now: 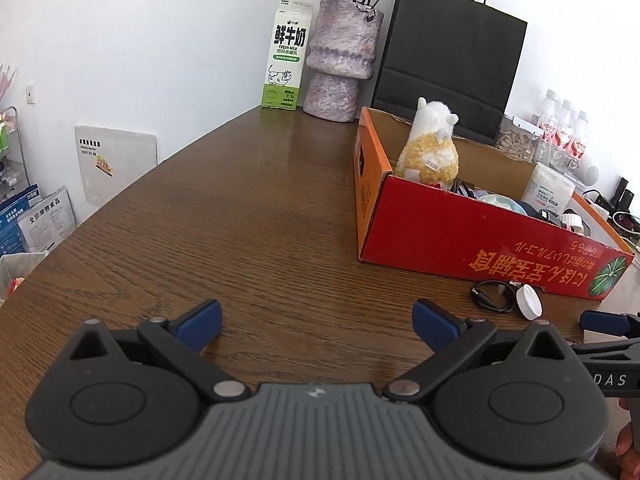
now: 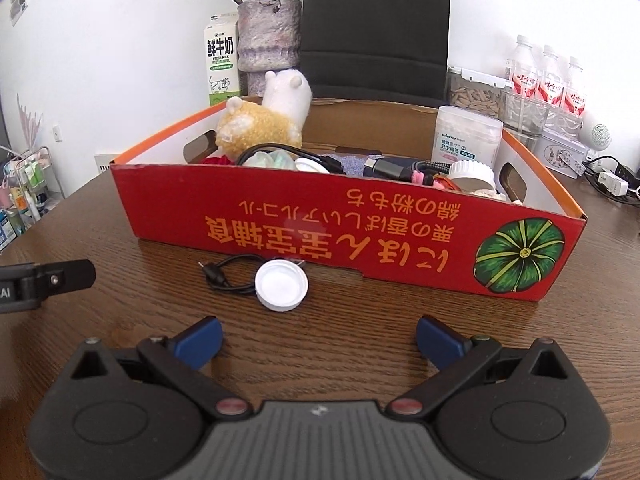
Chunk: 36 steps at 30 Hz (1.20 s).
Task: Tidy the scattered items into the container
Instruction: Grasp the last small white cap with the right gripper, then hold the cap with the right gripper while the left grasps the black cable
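Note:
A red cardboard box (image 2: 360,236) (image 1: 460,236) stands on the wooden table, holding a plush alpaca (image 2: 264,120) (image 1: 430,152), cables, a cotton-swab tub (image 2: 466,136) and other small items. In front of its near wall lie a white lid (image 2: 282,285) (image 1: 529,301) and a coiled black cable (image 2: 226,276) (image 1: 492,298). My right gripper (image 2: 318,340) hovers open just short of the lid, nothing between its blue pads. My left gripper (image 1: 316,322) is open over bare table, left of the box. The right gripper's finger (image 1: 608,322) shows at the left wrist view's right edge.
A milk carton (image 1: 285,56), a stone vase with flowers (image 1: 340,60) and a black paper bag (image 1: 448,52) stand behind the box. Water bottles (image 2: 548,76), clear jars and chargers crowd the right side. The table's left edge drops off beside shelving.

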### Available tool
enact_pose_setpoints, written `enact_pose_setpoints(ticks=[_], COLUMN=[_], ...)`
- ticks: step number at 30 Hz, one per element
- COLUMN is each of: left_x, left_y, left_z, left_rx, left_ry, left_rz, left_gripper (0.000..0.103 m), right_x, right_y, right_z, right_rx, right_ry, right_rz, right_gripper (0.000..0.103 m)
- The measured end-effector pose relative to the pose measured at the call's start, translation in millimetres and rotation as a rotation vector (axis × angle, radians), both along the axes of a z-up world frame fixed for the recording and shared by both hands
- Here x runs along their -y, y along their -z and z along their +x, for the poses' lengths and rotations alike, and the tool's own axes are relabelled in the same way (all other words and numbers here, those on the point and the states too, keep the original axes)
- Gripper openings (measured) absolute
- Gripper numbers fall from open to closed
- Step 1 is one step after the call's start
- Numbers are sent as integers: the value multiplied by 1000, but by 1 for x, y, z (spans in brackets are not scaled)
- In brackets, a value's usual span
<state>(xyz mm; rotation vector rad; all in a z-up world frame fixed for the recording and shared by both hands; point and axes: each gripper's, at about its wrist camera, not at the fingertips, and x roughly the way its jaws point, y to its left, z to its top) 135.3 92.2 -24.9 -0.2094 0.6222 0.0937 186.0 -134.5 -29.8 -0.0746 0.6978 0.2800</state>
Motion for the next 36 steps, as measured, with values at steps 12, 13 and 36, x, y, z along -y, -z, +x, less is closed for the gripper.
enact_pose_setpoints(ticks=[12,13,36], left_x=[0,1,92], left_y=[0,0,-1], left_z=[0,0,29], left_rx=[-10,-11,-9], left_ry=[1,2,133], left_rz=[5,8,164], left_gripper=[103,103,103], right_x=[-2,-1,64], right_y=[-5,-6,-10], right_z=[13,13,0], right_rx=[28,28,86], right_ry=[-1,-7,18], right_rz=[52,63,126], right_gripper=[55,49,27])
